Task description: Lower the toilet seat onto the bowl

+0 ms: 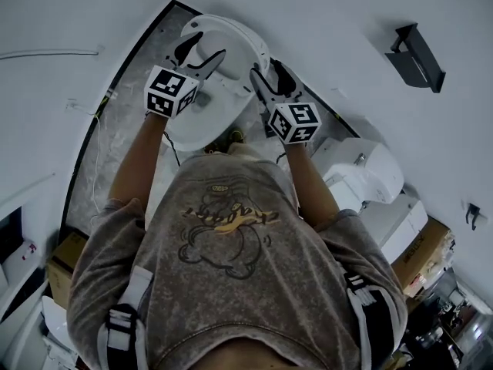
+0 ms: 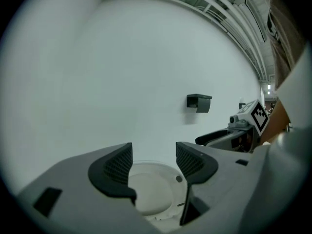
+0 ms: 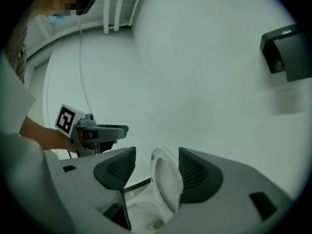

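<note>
A white toilet (image 1: 202, 126) stands against the white wall, its seat (image 1: 231, 35) raised. In the head view both grippers hover over the bowl. My left gripper (image 1: 202, 53) is open, and the left gripper view shows the round white seat (image 2: 151, 189) beyond the gap between its jaws. My right gripper (image 1: 267, 74) is open too. In the right gripper view the upright seat (image 3: 165, 179) shows edge-on between the two dark pads, close to the right one, with the bowl (image 3: 141, 214) below. Neither gripper holds anything.
A black holder (image 1: 416, 56) hangs on the wall to the right. More white toilets (image 1: 370, 177) and cardboard boxes (image 1: 425, 257) stand at the right, and another box (image 1: 62, 257) at the left. A thin cable (image 1: 91, 177) runs across the marbled floor strip (image 1: 115, 129).
</note>
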Demonstrator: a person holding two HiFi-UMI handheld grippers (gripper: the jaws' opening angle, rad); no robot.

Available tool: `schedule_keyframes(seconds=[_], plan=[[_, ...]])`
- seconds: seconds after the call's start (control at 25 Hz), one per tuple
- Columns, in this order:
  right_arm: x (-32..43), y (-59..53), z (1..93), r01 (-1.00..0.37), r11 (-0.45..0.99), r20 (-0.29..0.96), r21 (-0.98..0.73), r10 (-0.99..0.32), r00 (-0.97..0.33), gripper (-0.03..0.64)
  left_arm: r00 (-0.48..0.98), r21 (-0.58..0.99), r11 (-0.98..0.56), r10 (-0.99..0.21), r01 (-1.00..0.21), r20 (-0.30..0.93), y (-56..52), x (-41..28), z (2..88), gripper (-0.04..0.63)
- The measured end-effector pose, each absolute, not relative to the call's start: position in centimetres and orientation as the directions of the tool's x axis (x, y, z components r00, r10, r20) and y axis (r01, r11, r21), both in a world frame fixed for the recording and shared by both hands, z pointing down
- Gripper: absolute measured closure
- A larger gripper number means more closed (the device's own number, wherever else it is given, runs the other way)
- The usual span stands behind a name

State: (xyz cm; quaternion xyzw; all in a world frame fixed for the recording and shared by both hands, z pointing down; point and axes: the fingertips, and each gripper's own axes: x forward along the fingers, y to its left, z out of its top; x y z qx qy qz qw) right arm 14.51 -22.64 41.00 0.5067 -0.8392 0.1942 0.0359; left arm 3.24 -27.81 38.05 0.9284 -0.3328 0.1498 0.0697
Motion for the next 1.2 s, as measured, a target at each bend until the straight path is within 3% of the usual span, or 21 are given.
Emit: schedule_keyframes(seconds=[0.6,1.2], plan=[[13.2,-29.8,50.5,-0.849,0.445,0.376,-0.286,-0.763,-0.526,0.347,0.691,-0.118,-0.833,-0.520,-0.541,0.501,-36.0,7.6,49.1,0.287],[12.3,-30.2,51.7,-0.827,0.458,0.378,-0.325,-0.739,-0.558,0.347,0.692,-0.062,-0.842,-0.480,-0.536,0.539,-37.1,8.2,51.2,0.287]])
